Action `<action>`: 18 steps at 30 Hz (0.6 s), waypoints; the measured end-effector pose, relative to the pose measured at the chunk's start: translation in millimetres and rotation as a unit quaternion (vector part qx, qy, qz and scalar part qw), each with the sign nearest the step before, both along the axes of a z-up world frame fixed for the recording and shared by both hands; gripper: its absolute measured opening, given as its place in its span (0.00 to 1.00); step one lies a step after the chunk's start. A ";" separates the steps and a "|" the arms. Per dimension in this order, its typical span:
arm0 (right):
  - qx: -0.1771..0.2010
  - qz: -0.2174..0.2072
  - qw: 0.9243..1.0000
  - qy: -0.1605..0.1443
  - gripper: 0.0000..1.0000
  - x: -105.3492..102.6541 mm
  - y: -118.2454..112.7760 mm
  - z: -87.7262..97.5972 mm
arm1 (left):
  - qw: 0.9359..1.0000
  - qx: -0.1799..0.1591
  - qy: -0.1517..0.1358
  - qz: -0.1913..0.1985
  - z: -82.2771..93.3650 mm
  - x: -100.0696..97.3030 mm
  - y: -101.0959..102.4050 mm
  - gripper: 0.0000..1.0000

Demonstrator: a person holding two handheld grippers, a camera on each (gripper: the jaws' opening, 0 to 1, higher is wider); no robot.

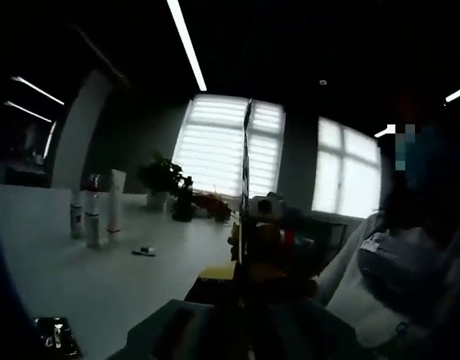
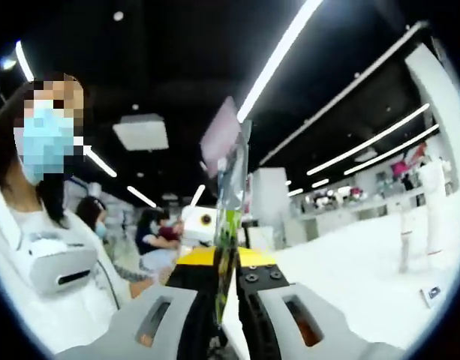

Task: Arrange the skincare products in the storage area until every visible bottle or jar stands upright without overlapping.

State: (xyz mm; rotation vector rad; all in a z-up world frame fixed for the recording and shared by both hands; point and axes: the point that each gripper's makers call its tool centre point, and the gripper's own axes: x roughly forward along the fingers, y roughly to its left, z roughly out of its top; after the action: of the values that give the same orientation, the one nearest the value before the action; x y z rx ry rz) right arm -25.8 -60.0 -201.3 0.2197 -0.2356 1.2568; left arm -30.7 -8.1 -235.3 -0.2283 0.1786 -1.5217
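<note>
In the left gripper view a smooth white table (image 1: 102, 277) stretches away, dim under the backlight from slatted blinds (image 1: 230, 142). Far to the left on it stand three slim upright containers close together: a tall pale tube (image 1: 115, 202), a white bottle (image 1: 92, 217) with a dark red band near its top, and a shorter bottle (image 1: 77, 214) beside it. A small flat item (image 1: 145, 251) lies on the table just to their right, too small to identify. A leafy potted plant (image 1: 162, 184) sits farther back. The left gripper (image 1: 245, 225) has its jaws pressed together on a thin flat sheet (image 1: 246, 150) seen edge-on, standing upright. In the right gripper view the right gripper (image 2: 228, 247), grey plastic with yellow and black parts, likewise has its jaws pinched narrow on a thin glossy packet (image 2: 228, 161), pinkish at the top and green lower down, seen nearly edge-on. On the right of that view the white tabletop (image 2: 350, 262) carries a slim bottle (image 2: 404, 240) and a taller tube (image 2: 434, 206), both upright. A masked person in white (image 2: 42, 247) stands at the left.
</note>
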 end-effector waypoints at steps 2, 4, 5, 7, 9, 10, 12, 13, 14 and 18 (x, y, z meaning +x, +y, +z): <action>0.001 0.001 1.000 0.005 0.12 1.5 -2.4 0.3 | 1.000 0.000 0.012 0.005 1.8 4.8 4.6 0.00; -0.004 -0.013 1.000 0.003 0.14 6.2 -4.3 -1.5 | 0.999 -0.005 0.028 0.017 6.9 12.8 10.9 0.00; -0.011 -0.021 1.000 0.002 0.15 8.5 -4.6 -4.6 | 0.999 -0.010 0.037 0.024 9.9 17.6 13.9 0.00; -0.023 -0.032 0.999 -0.001 0.19 11.9 -4.1 -9.5 | 0.998 -0.010 0.048 0.033 12.4 24.4 17.9 0.00; -0.028 -0.039 0.999 0.000 0.21 14.1 -3.2 -13.0 | 0.997 -0.008 0.057 0.043 13.7 30.7 20.8 0.00; -0.055 -0.051 0.997 -0.001 0.20 19.4 0.9 -27.4 | 0.992 0.002 0.086 0.087 15.5 56.7 32.7 0.00; -0.071 -0.071 0.995 -0.006 0.22 26.4 0.7 -35.2 | 0.987 0.002 0.119 0.105 17.8 77.5 44.3 0.00; -0.095 -0.097 0.991 0.002 0.24 37.2 0.9 -47.1 | 0.985 -0.002 0.132 0.111 19.3 87.2 49.5 0.00; -0.103 -0.100 0.990 0.000 0.26 39.3 1.6 -50.0 | 0.982 0.002 0.145 0.120 16.7 96.7 54.0 0.00; -0.118 -0.117 0.986 0.004 0.35 47.8 3.1 -58.2 | 0.975 0.027 0.159 0.156 5.5 124.2 65.7 0.00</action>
State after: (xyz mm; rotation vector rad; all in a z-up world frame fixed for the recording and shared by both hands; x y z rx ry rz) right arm 22.0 -56.9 -259.6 -0.0080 -0.1011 1.0405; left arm 93.5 57.6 -229.8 -0.4358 0.4188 -1.1608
